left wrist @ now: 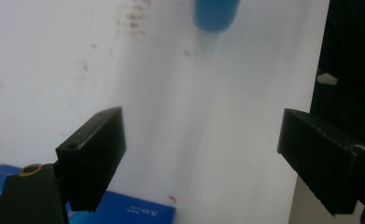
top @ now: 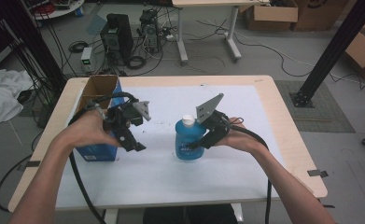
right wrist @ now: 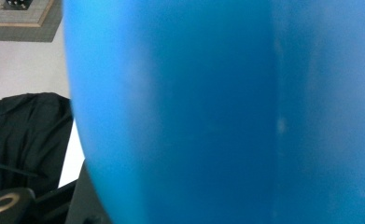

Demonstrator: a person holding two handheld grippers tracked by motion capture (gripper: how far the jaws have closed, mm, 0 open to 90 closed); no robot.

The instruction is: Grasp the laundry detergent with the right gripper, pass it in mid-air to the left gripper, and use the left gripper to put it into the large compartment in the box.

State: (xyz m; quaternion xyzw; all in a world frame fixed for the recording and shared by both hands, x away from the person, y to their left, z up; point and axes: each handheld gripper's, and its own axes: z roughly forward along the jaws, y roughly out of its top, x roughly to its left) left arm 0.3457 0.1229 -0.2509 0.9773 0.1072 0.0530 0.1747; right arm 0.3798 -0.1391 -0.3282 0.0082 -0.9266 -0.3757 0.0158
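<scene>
A blue bottle point(top: 189, 138) with a white cap point(top: 188, 120) stands upright at the middle of the white sheet. My right gripper point(top: 197, 143) is shut on its body from the right side. In the right gripper view the blue bottle wall point(right wrist: 217, 116) sits right against the camera, and one black jaw shows at the lower left. My left gripper point(top: 134, 143) hangs above the sheet to the left of the bottle, next to an open blue box point(top: 96, 152). Its jaws stand wide open point(left wrist: 203, 149) with nothing between them, and the bottle's base point(left wrist: 214, 14) lies farther off.
A white sheet point(top: 171, 177) covers the wooden table point(top: 292, 140). The blue box point(left wrist: 124, 212) stands near the left edge. On the floor beyond the table are computer towers point(top: 117, 35), cables and cardboard boxes point(top: 271, 14). A black post point(top: 334, 46) rises at the right.
</scene>
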